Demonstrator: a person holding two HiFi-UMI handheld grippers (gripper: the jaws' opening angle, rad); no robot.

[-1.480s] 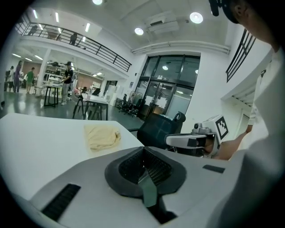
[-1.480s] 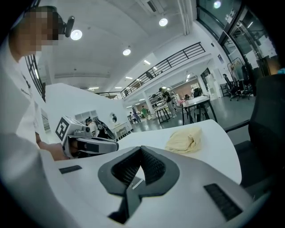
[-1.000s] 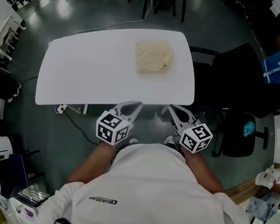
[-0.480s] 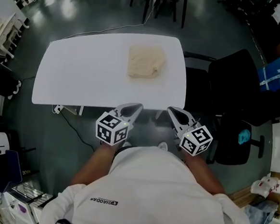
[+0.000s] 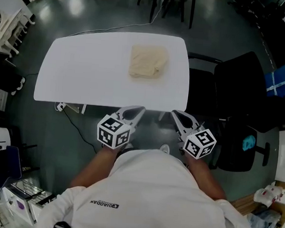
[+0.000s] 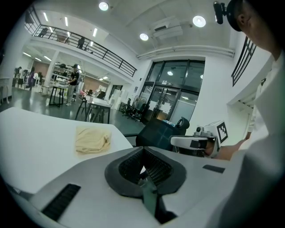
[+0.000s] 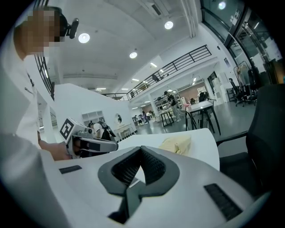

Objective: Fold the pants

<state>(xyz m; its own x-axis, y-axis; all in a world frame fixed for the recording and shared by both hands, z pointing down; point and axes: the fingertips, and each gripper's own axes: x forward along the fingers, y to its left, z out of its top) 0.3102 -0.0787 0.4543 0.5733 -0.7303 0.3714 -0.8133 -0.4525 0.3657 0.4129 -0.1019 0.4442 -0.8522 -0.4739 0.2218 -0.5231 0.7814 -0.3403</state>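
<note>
Seen from above, folded beige pants lie in the upper middle of the frame on a white surface. Below its near edge, the left gripper and right gripper sit side by side, both with fingers together and holding nothing.

One white, rounded-corner table. One bundle of folded cream fabric pants. Two white plastic tools: the left hand-held gripper and the right hand-held gripper. Two black-and-white marker cubes, one per gripper. Two black office chairs.
</note>
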